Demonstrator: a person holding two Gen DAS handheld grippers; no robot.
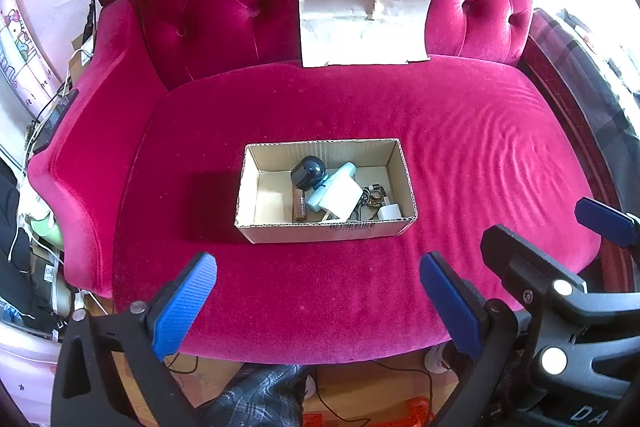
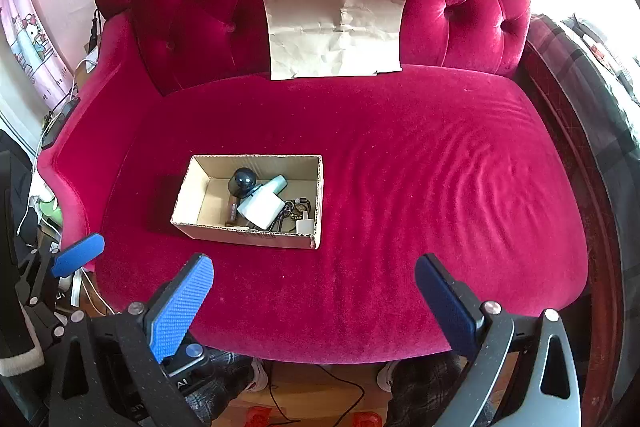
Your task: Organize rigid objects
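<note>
Here, both your grippers hang over the front edge of the red velvet sofa [image 1: 360, 299], at the bottom of each frame, and neither holds anything. The left gripper [image 1: 318, 301] has its blue pads spread wide with only the cushion between them; the right gripper [image 2: 314, 301] stands the same, wide apart and empty. In the left wrist view the right gripper also shows at the lower right of the frame.

The cardboard box [image 1: 326, 231] sits on the seat cushion, at centre frame in the left view and left of centre in the right view [image 2: 244, 239]. Inside it lie the rigid objects, crowded toward its right half: a dark round-headed device [image 1: 307, 171], a white adapter block [image 1: 340, 197] resting on a pale blue item [image 1: 320, 197], a brown battery-like cylinder [image 1: 300, 207], a small white plug [image 1: 389, 213] and a dark tangle of small pieces [image 1: 370, 197], too small to identify. The left half of the box floor is bare. A creased sheet of brown paper [image 1: 362, 21] leans against the backrest in the upper middle of the frame.

You appear to be either at the start or at the end, since no loose item lies on the cushion. If sorting continues, you will need to reach forward and down into the box, narrowing the pads onto one item; the white adapter block, lying uppermost, looks the easiest to take.
</note>
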